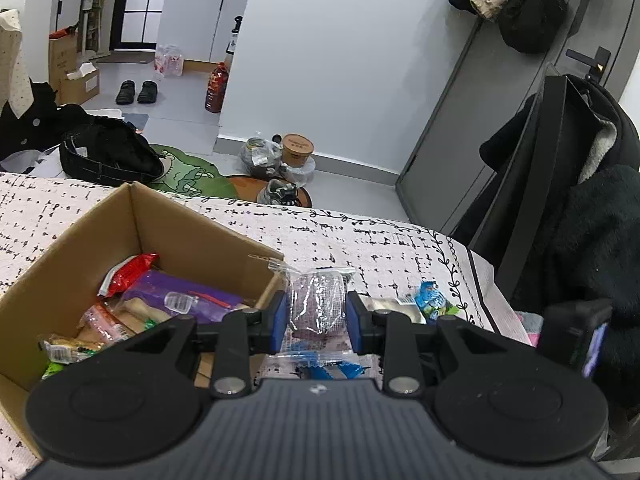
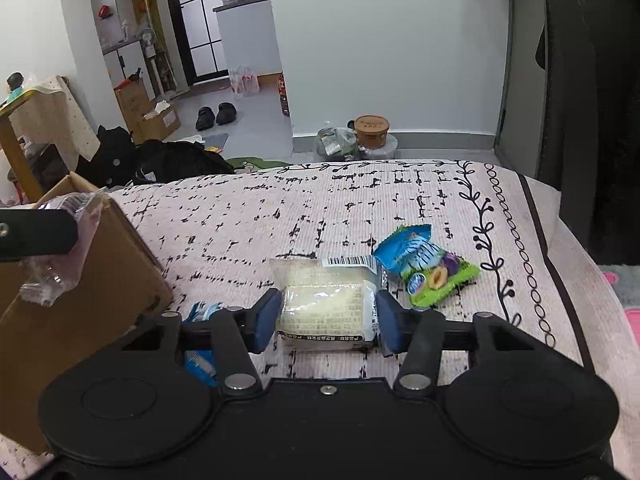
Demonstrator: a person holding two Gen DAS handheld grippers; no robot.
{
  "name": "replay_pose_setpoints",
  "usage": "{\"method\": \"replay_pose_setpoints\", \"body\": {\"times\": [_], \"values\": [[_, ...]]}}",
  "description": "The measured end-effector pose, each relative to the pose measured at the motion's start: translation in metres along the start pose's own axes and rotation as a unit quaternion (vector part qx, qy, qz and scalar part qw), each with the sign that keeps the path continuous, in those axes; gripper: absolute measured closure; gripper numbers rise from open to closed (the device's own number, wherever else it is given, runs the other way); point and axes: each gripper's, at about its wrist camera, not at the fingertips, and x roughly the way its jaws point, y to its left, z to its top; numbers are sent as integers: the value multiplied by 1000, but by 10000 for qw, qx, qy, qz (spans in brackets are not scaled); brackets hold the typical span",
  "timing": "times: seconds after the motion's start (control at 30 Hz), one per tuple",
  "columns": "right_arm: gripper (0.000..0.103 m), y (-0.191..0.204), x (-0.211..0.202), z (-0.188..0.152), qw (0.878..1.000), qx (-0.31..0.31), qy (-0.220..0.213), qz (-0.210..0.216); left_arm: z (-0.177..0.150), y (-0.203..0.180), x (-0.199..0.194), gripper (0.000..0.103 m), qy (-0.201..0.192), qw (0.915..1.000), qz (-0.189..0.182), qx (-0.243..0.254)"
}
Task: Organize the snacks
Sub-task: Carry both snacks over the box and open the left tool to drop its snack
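A cardboard box (image 1: 60, 280) is sitting left of the left gripper (image 1: 316, 320), holding mixed snack packets (red, purple, orange). That gripper is pinching a clear-wrapped purple snack (image 1: 316, 304) beside the box. The right gripper (image 2: 326, 316) is bracketing a pale packet (image 2: 326, 308) on the bedspread (image 2: 240, 232); grip unclear.

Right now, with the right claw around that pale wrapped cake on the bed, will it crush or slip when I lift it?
The cake looks soft inside a loose clear wrapper, so a hard squeeze would probably dent it. The right claw has pads at both its sides; glossy film may slide a little. It looks light, and the flat wrapper ends will likely flop.
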Motion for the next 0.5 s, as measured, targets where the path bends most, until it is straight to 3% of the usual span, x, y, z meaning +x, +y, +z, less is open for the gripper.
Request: {"method": "replay_pose_setpoints", "body": {"times": [0.5], "values": [[55, 0, -44, -10, 9993, 324, -157, 120, 1, 12, -20, 73, -168, 9997, 64, -151]]}}
